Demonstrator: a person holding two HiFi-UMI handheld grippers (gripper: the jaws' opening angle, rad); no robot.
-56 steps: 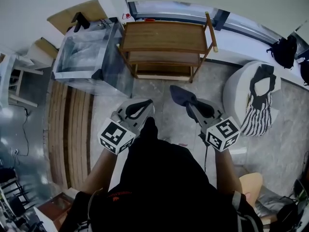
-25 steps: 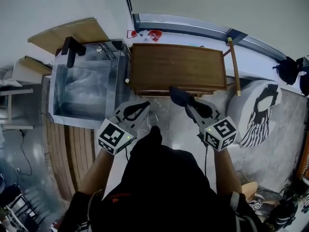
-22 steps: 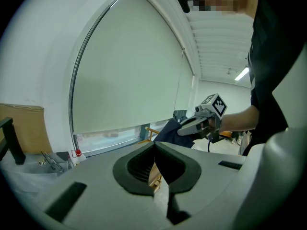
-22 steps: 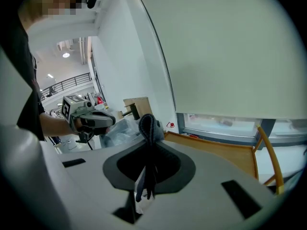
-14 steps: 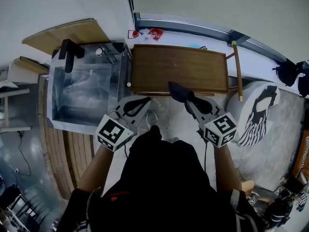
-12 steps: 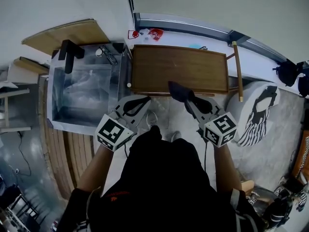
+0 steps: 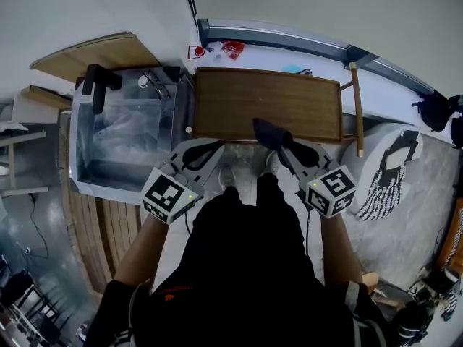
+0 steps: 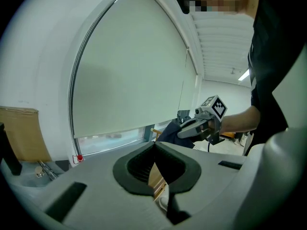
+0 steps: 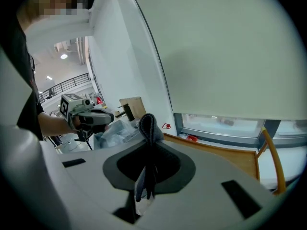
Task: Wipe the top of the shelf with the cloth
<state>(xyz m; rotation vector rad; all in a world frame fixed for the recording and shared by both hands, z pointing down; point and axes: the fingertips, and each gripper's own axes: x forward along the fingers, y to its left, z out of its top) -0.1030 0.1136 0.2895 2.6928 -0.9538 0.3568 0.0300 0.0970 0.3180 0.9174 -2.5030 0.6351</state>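
One dark cloth (image 7: 265, 131) was pinched tight in the closed right tongs (image 7: 281, 147), and a fold of it stuck up out of the tips. Seen from above, the cloth was over the front edge of the brown wooden shelf (image 7: 268, 103), but it was not clear if it touched the wood. The left tongs (image 7: 215, 149) were closed too, with nothing in them. They were held just in front of the shelf, near its left corner. A clear box (image 7: 123, 132) stood just beside the shelf on the left.
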